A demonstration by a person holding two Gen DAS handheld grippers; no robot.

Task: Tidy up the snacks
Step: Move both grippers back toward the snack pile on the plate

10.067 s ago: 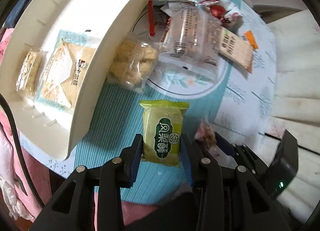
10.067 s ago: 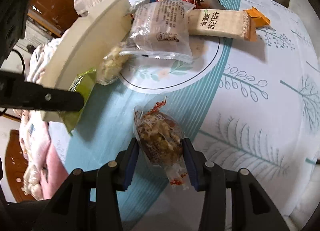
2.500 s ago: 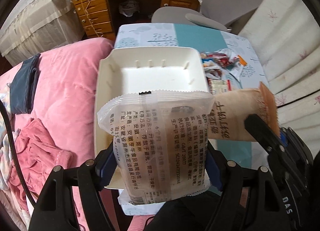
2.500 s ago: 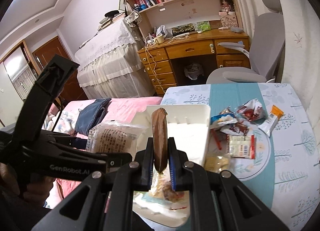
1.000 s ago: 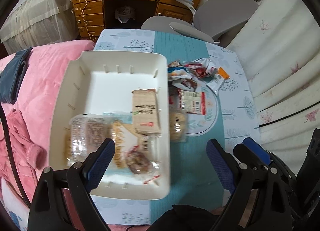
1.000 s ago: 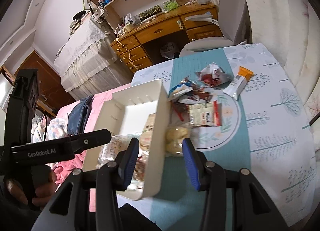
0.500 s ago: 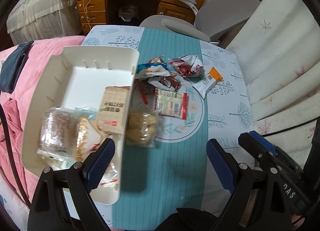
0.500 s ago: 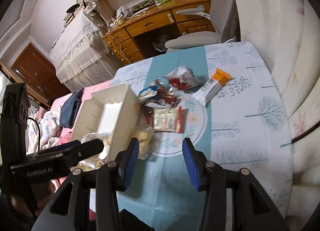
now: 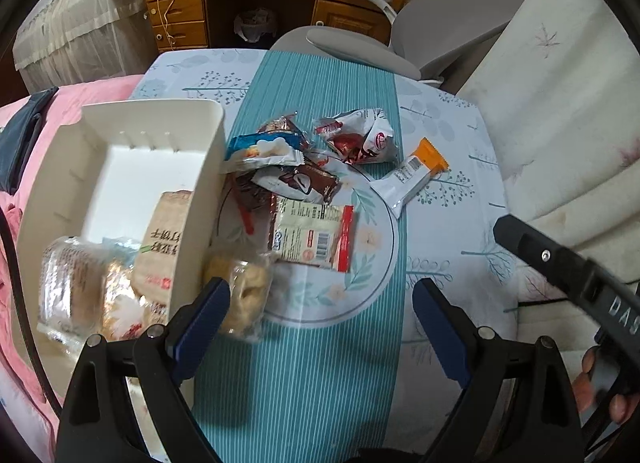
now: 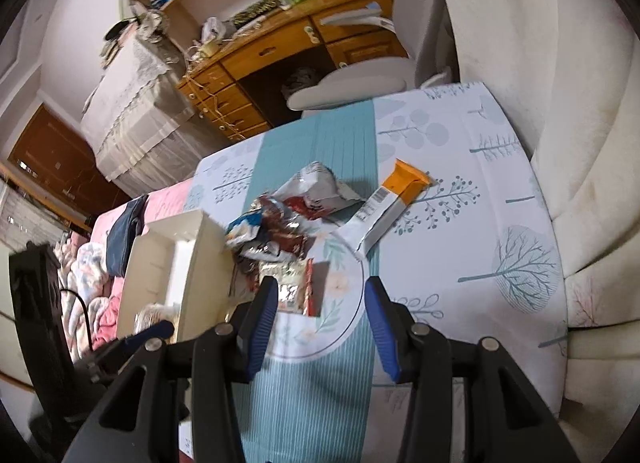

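Snacks still out: we see a loose heap on the table [image 9: 448, 231], just right of the bin [image 9: 200, 191]: a blue packet [image 9: 262, 147], a brown packet [image 9: 298, 183], a red and white bag [image 9: 362, 139], a flat labelled packet [image 9: 314, 237], a clear bag of puffs [image 9: 244, 295] against the bin wall, and an orange-ended bar [image 9: 414, 177] lying apart on the right.
Snacks stored: a tan cracker pack [image 9: 162, 243] and blurred clear bags sit at the near end of the bin.
Handling: we judge them all light, soft and crinkly; the film looks slippery and the puffs crush easily. The bar looks stiffest, so we would pinch it across its middle; the flat packet we would take by its long edges.
Left gripper [image 9: 320, 323]: jaws spread wide, grasping nothing, held above the near table and tilted down at the heap.
Right gripper [image 10: 320, 319]: jaws also released and empty, poised high and angled down, the flat labelled packet [image 10: 294, 291] lying between its tips in the right wrist view.
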